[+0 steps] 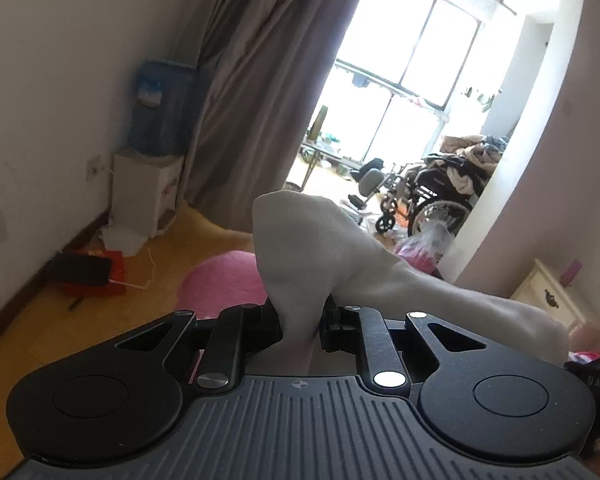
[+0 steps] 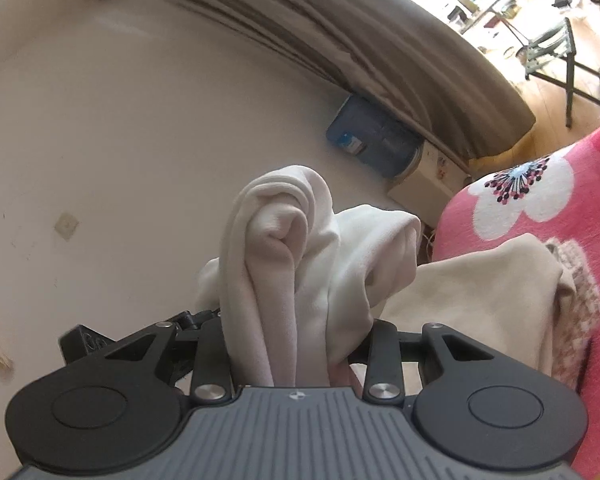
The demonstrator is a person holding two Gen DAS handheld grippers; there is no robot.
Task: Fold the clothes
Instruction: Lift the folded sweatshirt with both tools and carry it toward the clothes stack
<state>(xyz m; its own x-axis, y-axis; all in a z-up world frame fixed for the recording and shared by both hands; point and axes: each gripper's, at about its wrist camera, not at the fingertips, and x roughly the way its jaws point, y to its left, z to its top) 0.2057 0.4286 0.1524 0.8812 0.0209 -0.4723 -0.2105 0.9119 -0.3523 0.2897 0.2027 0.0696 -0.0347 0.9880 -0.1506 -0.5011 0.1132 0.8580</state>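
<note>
A pale cream garment (image 1: 312, 248) is pinched in my left gripper (image 1: 300, 326), which is shut on a bunched corner; the cloth rises above the jaws and stretches away to the right. In the right wrist view my right gripper (image 2: 300, 340) is shut on a thick roll of the same cream garment (image 2: 284, 240), with folds piled over the jaws. Beyond it the cloth (image 2: 480, 292) drapes down onto a pink flowered blanket (image 2: 540, 184). Both sets of fingertips are hidden by fabric.
A water dispenser (image 1: 152, 176) with a blue bottle stands by the wall beside a brown curtain (image 1: 260, 92). A wheelchair (image 1: 432, 196) piled with clothes sits in the bright room beyond. A cream bedside cabinet (image 1: 548, 296) is at the right, a red box (image 1: 96, 276) on the floor.
</note>
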